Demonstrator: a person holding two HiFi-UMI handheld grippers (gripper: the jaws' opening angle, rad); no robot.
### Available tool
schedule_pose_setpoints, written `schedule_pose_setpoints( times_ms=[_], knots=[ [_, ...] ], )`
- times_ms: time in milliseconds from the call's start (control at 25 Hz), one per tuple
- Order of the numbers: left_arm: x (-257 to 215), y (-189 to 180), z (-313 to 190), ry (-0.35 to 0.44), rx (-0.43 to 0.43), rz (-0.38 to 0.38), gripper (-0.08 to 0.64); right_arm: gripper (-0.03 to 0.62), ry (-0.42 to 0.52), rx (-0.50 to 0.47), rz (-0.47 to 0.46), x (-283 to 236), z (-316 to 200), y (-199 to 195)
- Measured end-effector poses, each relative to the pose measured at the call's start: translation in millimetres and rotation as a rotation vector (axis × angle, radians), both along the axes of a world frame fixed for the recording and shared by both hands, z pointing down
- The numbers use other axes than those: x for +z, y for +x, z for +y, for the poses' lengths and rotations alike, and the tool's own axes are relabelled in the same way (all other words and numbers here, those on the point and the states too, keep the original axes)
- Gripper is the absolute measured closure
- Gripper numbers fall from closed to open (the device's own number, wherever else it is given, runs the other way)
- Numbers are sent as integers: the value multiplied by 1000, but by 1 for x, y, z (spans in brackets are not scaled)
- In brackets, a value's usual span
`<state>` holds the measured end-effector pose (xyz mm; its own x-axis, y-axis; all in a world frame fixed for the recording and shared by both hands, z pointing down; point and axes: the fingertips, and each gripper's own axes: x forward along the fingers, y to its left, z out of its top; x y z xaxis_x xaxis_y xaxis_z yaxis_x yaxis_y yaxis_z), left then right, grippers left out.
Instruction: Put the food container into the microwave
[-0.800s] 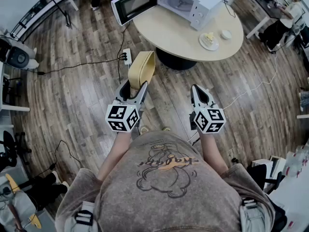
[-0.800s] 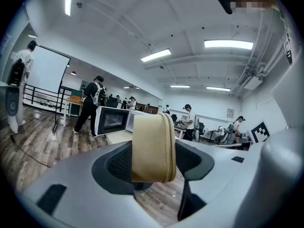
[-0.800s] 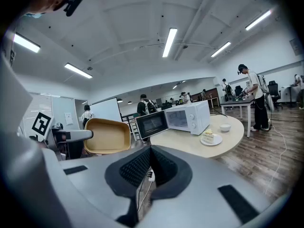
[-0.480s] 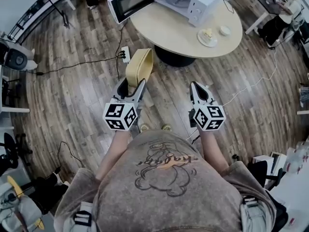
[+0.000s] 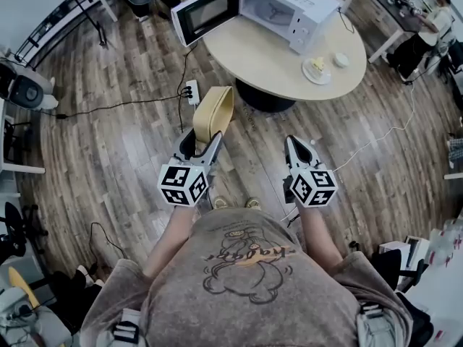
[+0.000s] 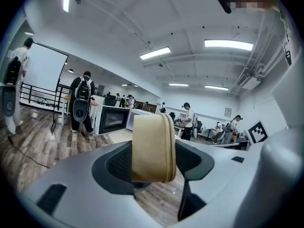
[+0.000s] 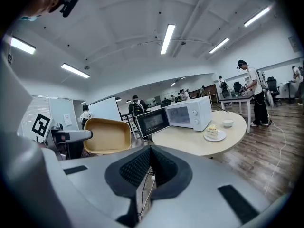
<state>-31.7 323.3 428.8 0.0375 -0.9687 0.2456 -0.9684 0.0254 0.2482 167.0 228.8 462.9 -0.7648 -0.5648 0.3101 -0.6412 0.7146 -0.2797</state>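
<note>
A tan food container is held on edge in my left gripper, which is shut on it; in the left gripper view the container stands upright between the jaws. My right gripper is shut with nothing in it, its jaws meeting at the tip. The white microwave sits on the round beige table ahead, its door swung open to the left. From the right gripper view the container shows at the left and the microwave beyond it.
A plate with a slice of cake and a small white bowl sit on the table right of the microwave. A power strip and cables lie on the wood floor. People stand and sit around the room.
The view has shifted slightly; the table and microwave sit a little lower and nearer in the head view. Both grippers hold the same pose, the container still gripped.
</note>
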Motion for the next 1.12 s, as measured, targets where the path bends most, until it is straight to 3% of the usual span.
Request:
schedule_pose_setpoints(
  times_ms=[600,1120],
  knots=[
    [15,-35,-14,12,72,38,287,591,-3,117,-3,13,3,-17],
    [18,-63,-114,21,45,59,287,591,4,80,-12,11,-100,-55]
  ],
)
